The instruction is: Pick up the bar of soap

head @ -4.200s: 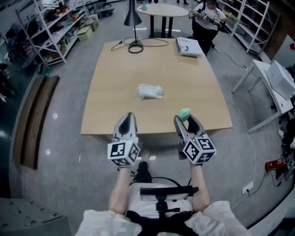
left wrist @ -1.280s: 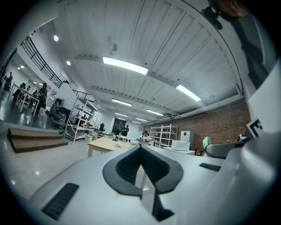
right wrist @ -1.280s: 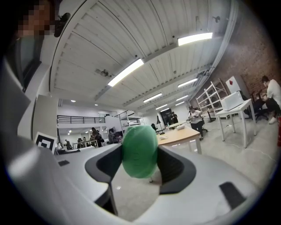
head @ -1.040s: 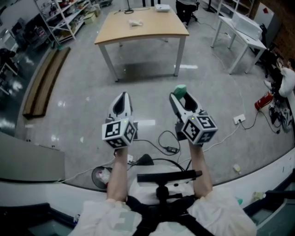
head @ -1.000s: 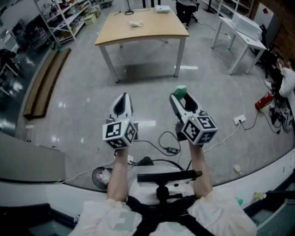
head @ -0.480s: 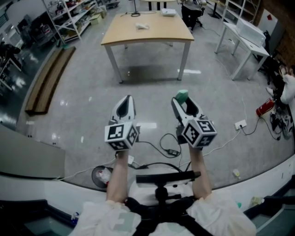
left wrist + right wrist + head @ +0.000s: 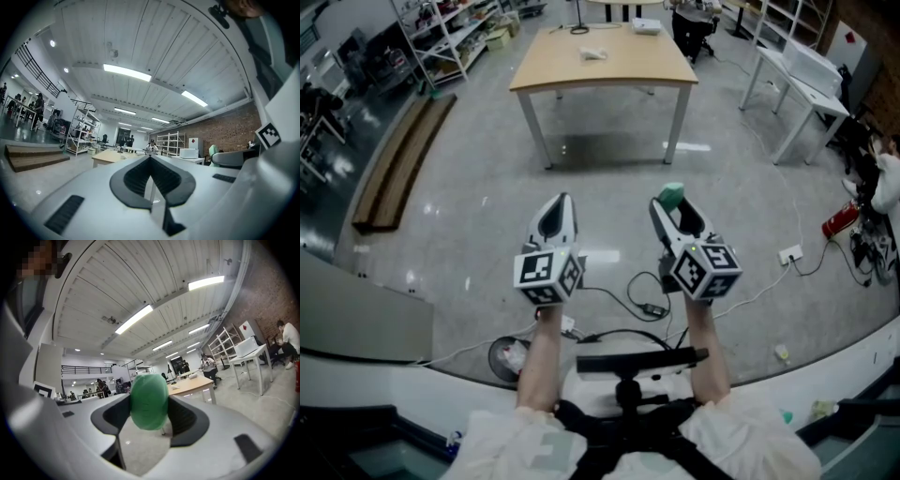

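Observation:
The bar of soap [image 7: 671, 196] is a green rounded block pinched at the tip of my right gripper [image 7: 672, 206], which is shut on it and held over the grey floor. In the right gripper view the soap [image 7: 149, 401] fills the space between the dark pads. My left gripper [image 7: 557, 208] hangs beside it, shut with nothing in it; in the left gripper view its jaws [image 7: 150, 160] meet at a point. The wooden table [image 7: 605, 73] stands far ahead with a small white object [image 7: 593, 53] on it.
Black cables [image 7: 642, 302] lie on the floor under the grippers. A white desk [image 7: 797, 67] and a red fire extinguisher [image 7: 834, 221] are at the right, a wooden bench [image 7: 394, 167] and shelves [image 7: 441, 37] at the left. A black stand [image 7: 628, 362] is right below me.
Four seconds ago the grippers were at the table's near edge; now the table is far ahead. Over the last second the view shifted slightly; both grippers kept their pose and the soap stayed gripped.

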### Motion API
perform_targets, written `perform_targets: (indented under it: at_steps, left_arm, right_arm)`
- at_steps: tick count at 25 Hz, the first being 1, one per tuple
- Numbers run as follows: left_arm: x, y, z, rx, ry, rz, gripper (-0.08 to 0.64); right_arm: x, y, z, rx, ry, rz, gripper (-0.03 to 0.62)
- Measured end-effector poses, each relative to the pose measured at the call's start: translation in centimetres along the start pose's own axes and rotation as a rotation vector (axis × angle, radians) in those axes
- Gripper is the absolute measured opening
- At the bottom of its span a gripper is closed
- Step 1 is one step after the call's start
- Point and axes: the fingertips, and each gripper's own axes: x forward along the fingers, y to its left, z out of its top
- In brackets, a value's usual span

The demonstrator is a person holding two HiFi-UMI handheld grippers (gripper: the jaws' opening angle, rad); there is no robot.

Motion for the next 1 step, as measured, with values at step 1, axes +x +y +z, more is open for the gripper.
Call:
perform_targets:
  at_steps: [1]
  left_arm:
    - [-0.08,0.06,-0.08,0.001,0.002,-0.001,0.0]
  right_arm:
    - [0.0,0.16,0.0,0.003,-0.002,0.001,0.259]
